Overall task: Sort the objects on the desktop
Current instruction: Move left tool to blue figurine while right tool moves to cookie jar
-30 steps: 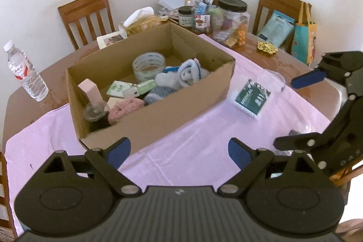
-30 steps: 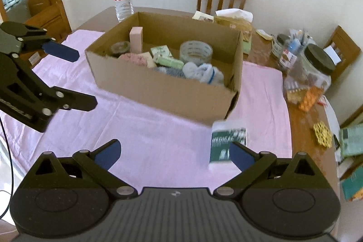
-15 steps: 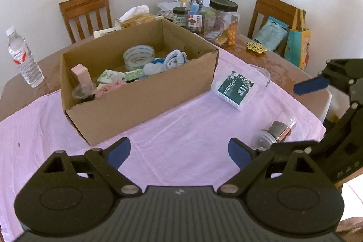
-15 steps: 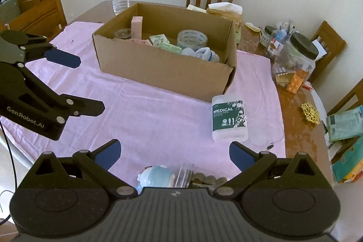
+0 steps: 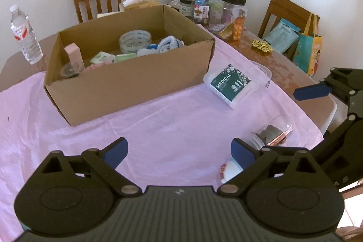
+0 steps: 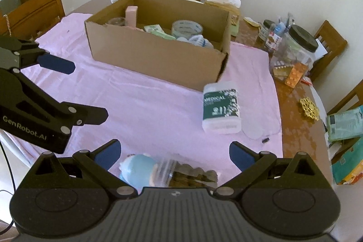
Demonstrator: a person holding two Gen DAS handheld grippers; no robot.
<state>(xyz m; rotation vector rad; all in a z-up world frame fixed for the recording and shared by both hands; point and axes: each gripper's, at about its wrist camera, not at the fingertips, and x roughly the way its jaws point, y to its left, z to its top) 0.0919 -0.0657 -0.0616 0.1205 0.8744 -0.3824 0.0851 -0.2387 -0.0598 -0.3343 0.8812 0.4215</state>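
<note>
An open cardboard box (image 5: 127, 83) (image 6: 156, 58) sits on the pink cloth and holds a tape roll (image 5: 135, 40), socks, a pink block and small packs. A white MEDICAL pack (image 5: 229, 84) (image 6: 220, 105) lies on the cloth right of the box. A light blue toy (image 6: 138, 168) and a clear jar of brown pieces (image 6: 192, 175) (image 5: 272, 132) lie near the front edge. My left gripper (image 5: 179, 151) is open and empty above the cloth. My right gripper (image 6: 173, 153) is open and empty, just above the toy and jar.
A water bottle (image 5: 25, 35) stands at the far left. Jars and bottles (image 5: 226, 12) crowd the far right corner by a tissue box (image 5: 139, 1). A gold ornament (image 6: 309, 109) and packets lie on the bare wood. Wooden chairs ring the table.
Both grippers have pulled back from the box toward the table's front edge. The toy and the jar have come into view under the right gripper.
</note>
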